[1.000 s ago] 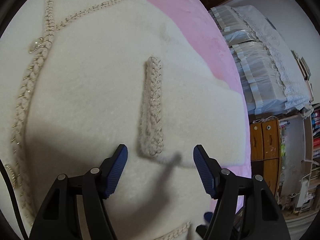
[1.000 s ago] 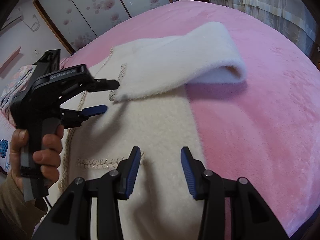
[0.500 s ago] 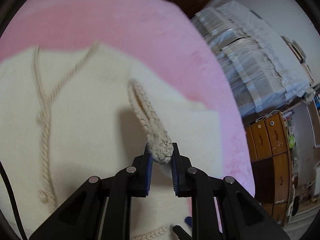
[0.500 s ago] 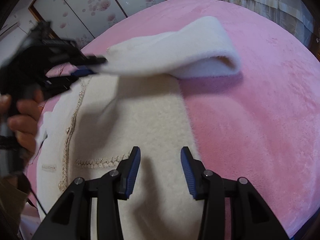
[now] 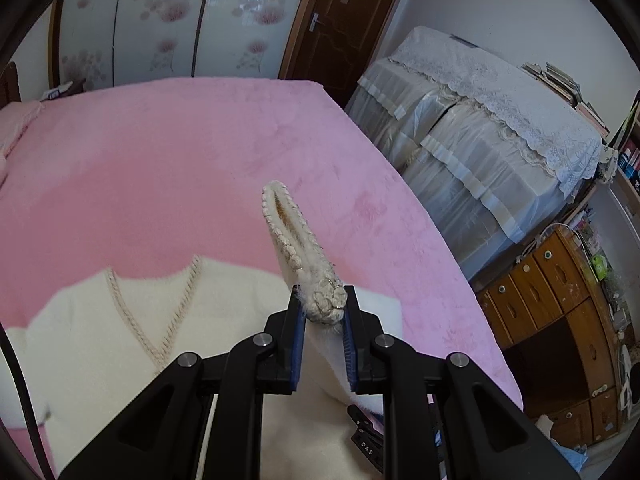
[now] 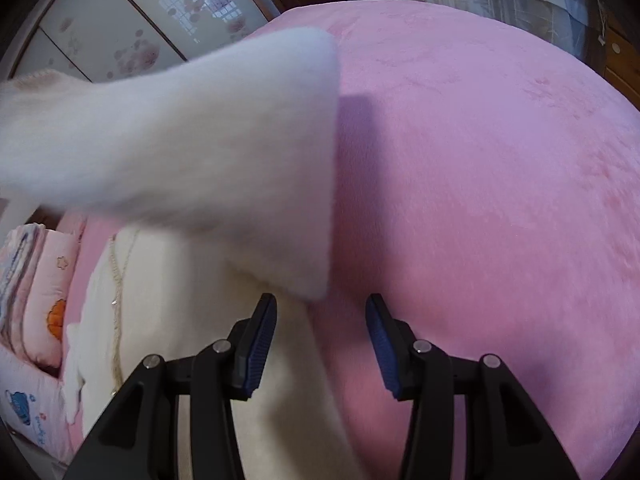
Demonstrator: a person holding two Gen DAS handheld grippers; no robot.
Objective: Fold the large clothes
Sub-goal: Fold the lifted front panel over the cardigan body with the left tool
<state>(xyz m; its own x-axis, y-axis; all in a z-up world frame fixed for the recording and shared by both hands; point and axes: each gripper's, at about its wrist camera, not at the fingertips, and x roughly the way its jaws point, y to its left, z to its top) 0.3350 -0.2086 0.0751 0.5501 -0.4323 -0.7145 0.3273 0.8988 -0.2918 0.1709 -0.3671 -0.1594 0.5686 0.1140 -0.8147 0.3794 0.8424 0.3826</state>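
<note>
While your left gripper (image 5: 320, 316) pinches the braided cuff (image 5: 324, 300) of the cream cardigan (image 5: 100, 332), its blue pads nearly closed on the trim, the sleeve (image 5: 294, 236) stands up from the grip toward twelve o'clock, clear of the pink bedspread (image 5: 168, 160). The cardigan's body lies flat on the bedspread at about eight o'clock in your left wrist view, its braided neckline (image 5: 160, 328) forming a V. In your right wrist view, the lifted sleeve hangs blurred across ten o'clock, above the cardigan body lying at seven o'clock. Your right gripper (image 6: 320, 340) has its jaws partly apart and opening, with nothing pressed between the pads; the sleeve's lower edge sits just above its left finger. Patterned pillows (image 6: 44, 292) lie at nine o'clock, and a lace-covered cabinet (image 5: 500, 120) stands at two o'clock in the left view.
</note>
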